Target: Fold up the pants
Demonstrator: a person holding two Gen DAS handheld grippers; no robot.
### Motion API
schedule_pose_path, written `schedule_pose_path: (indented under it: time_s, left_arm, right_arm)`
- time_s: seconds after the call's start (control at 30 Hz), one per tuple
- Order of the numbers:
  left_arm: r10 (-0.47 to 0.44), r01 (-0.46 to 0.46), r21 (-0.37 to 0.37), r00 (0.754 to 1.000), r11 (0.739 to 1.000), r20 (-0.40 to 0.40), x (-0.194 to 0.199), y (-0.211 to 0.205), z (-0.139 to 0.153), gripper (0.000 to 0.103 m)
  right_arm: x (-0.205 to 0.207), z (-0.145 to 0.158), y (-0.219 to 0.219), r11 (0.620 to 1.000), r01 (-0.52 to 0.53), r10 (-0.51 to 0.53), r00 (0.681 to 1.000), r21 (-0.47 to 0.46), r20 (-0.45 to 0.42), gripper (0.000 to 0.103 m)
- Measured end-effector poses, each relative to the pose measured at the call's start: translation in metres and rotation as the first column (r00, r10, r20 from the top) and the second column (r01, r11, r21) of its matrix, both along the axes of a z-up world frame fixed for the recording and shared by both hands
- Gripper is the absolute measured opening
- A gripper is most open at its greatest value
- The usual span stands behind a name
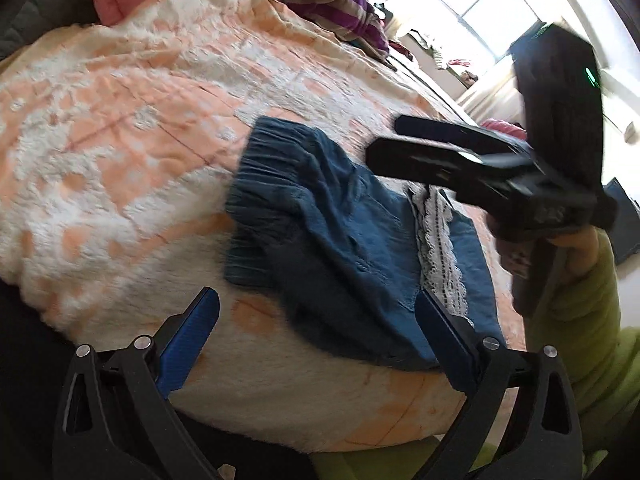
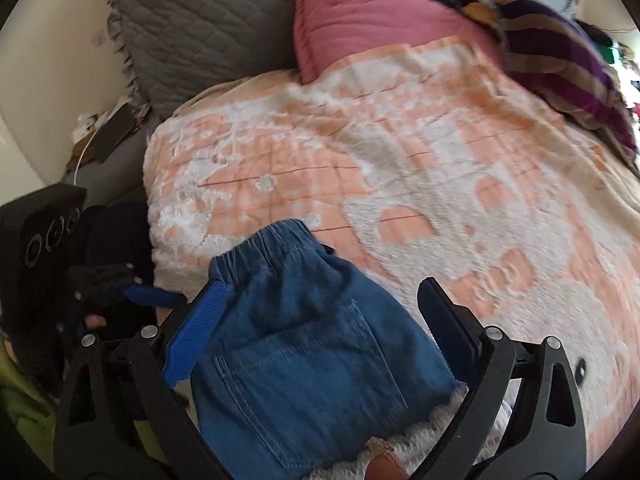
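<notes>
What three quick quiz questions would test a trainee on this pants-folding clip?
1. True or false: the left gripper is clamped on the blue pants.
2. The pants lie on: A) a wooden table, B) an orange and white blanket, C) a tiled floor.
3. Fill in: white ____ trim shows at one edge of the pants.

Key:
1. False; its jaws are open, as are the right gripper's.
2. B.
3. Lace.
</notes>
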State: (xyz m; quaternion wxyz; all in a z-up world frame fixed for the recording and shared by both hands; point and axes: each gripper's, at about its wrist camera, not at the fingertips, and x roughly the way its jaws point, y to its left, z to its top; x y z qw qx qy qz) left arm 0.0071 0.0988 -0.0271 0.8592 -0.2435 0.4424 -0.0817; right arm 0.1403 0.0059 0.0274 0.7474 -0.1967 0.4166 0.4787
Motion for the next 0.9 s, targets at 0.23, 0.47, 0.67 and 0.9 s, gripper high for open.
schedule_pose_path:
  time_s: [0.23, 0.47, 0.67, 0.9]
  left_arm:
    - [-0.045, 0.044, -0.047, 0.999, 0.998, -0.025, 0.009, -0.005, -0.020, 0.058]
    - [-0.051, 0.049, -0.091, 0.998, 0.995, -0.027, 0.012, 0.000, -0.028, 0.060]
    - [-0.093, 0.093, -0.104, 0.996, 0.990, 0.005, 0.016, -0.008, -0.023, 0.085]
    - [-0.080, 0.084, -0.111, 0.996, 0.990, 0.039, 0.016, -0.013, -0.012, 0.095]
  right_arm:
    - [0.011, -0.026, 0.034, 0.991, -0.123, 0.116, 0.986, -0.053, -0.120, 0.087]
    - [0.010, -0.055, 0.057, 0.974, -0.217, 0.199, 0.959, -0.070, -0.199, 0.066]
    - [0.015, -0.035, 0.028, 0.983, -0.181, 0.185, 0.965, 0.038, -0.187, 0.031]
    - [0.016, 0.008, -0.033, 0.967, -0.119, 0.160, 0.972, 0.226, -0.172, 0.028]
